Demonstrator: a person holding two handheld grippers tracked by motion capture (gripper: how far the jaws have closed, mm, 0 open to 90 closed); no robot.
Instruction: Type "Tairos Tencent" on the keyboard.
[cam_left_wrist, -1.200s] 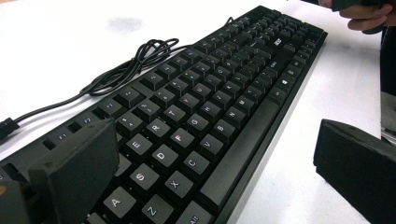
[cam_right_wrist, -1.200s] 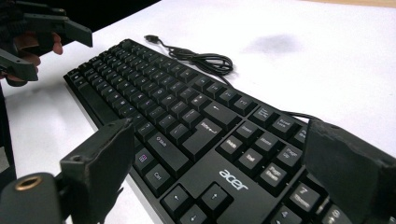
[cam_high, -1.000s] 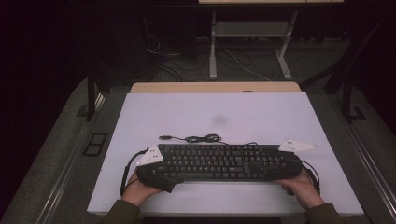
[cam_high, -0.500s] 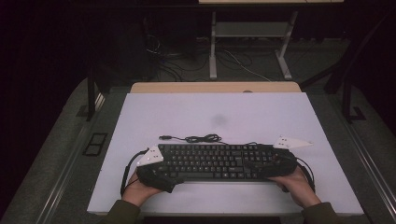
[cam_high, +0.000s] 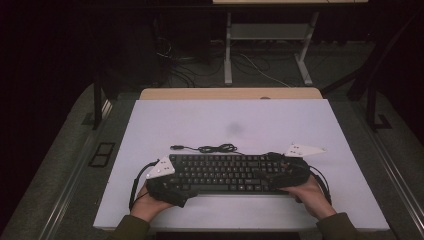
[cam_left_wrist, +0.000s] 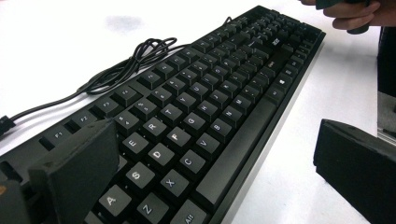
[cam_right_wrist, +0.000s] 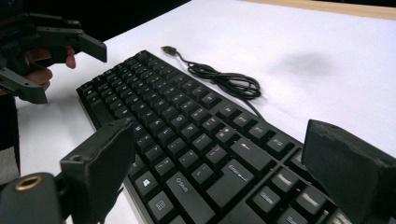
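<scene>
Keyboard (cam_high: 227, 173) lies flat on white surface (cam_high: 240, 125), near person's edge. Left tongs (cam_left_wrist: 215, 163) wide open around keyboard's left end, not squeezing yet. Right tongs (cam_right_wrist: 229, 172) wide open around its right end, same. Cable (cam_high: 212, 148) coiled just behind keyboard. Judgement: both ends lined up; grip and lift not yet done.

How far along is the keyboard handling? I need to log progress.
Done: both claws, left claw and right claw, are at the keyboard ends. In hand: open jaws straddle each end, not closed. Left: clamping and moving it; the cable lies loose behind.
</scene>
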